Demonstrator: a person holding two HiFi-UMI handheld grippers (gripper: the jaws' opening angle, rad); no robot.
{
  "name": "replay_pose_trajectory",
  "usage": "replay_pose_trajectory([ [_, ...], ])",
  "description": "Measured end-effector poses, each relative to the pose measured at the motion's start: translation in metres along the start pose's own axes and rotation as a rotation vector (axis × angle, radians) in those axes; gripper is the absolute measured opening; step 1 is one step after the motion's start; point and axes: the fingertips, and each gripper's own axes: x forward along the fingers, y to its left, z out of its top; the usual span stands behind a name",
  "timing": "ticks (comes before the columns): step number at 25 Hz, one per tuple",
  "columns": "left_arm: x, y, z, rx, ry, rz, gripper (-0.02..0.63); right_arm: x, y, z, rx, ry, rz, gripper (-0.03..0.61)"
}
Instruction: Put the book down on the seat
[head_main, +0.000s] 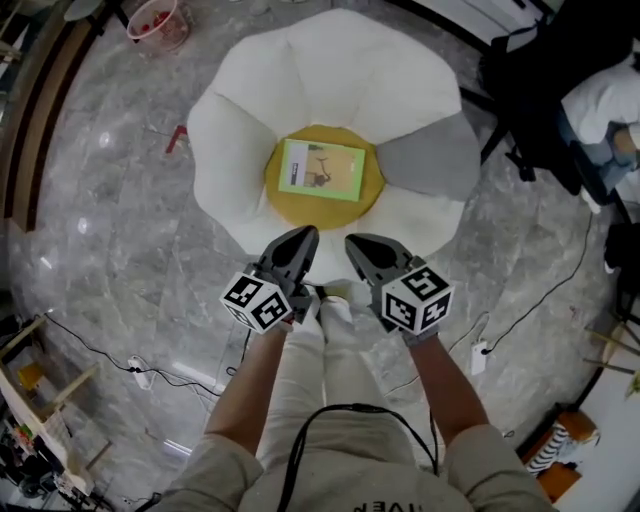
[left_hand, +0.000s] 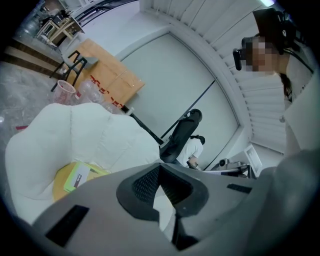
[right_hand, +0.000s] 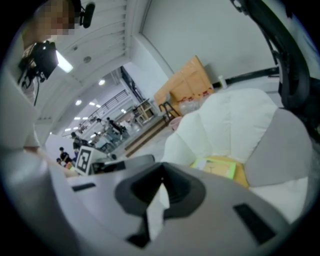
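A green-edged book (head_main: 322, 169) lies flat on the yellow centre cushion (head_main: 287, 203) of a flower-shaped seat (head_main: 330, 70) with white petals and one grey petal. No gripper touches the book. My left gripper (head_main: 303, 237) and right gripper (head_main: 358, 245) hover side by side over the seat's near petal, just short of the book, both shut with nothing between the jaws. The left gripper view shows the book (left_hand: 77, 176) at lower left beyond the closed left gripper (left_hand: 160, 167). In the right gripper view the book (right_hand: 220, 167) lies to the right of the closed right gripper (right_hand: 162, 179).
A pink bucket (head_main: 158, 22) and a small red object (head_main: 176, 138) sit on the marble floor at the far left. A black office chair (head_main: 545, 70) with a seated person stands at the right. Cables and a power strip (head_main: 140, 372) lie near my feet. Cardboard (left_hand: 107, 75) leans behind the seat.
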Motion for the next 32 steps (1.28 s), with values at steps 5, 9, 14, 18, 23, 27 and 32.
replay_pose_trajectory([
  [5,-0.016,-0.045,0.01,0.035,0.074,-0.091,0.023,-0.025,0.033,0.021,-0.029,-0.019,0.031,0.015],
  [9,-0.04,-0.068,0.02,0.044,0.098,-0.115,0.023,-0.04,0.062,0.033,-0.07,-0.012,0.052,0.015],
  [14,-0.06,-0.083,0.042,0.054,0.075,-0.107,0.023,-0.057,0.091,0.04,-0.096,0.004,0.067,0.015],
  [18,-0.072,-0.097,0.063,0.076,0.059,-0.119,0.023,-0.071,0.11,0.042,-0.131,0.035,0.083,0.015],
  [23,-0.086,-0.106,0.087,0.087,0.02,-0.122,0.023,-0.086,0.124,0.053,-0.163,0.043,0.086,0.015],
  [27,-0.099,-0.122,0.105,0.077,-0.011,-0.14,0.023,-0.097,0.14,0.064,-0.167,0.022,0.082,0.015],
  [32,-0.109,-0.139,0.117,0.087,-0.02,-0.155,0.023,-0.105,0.156,0.076,-0.18,-0.003,0.096,0.015],
])
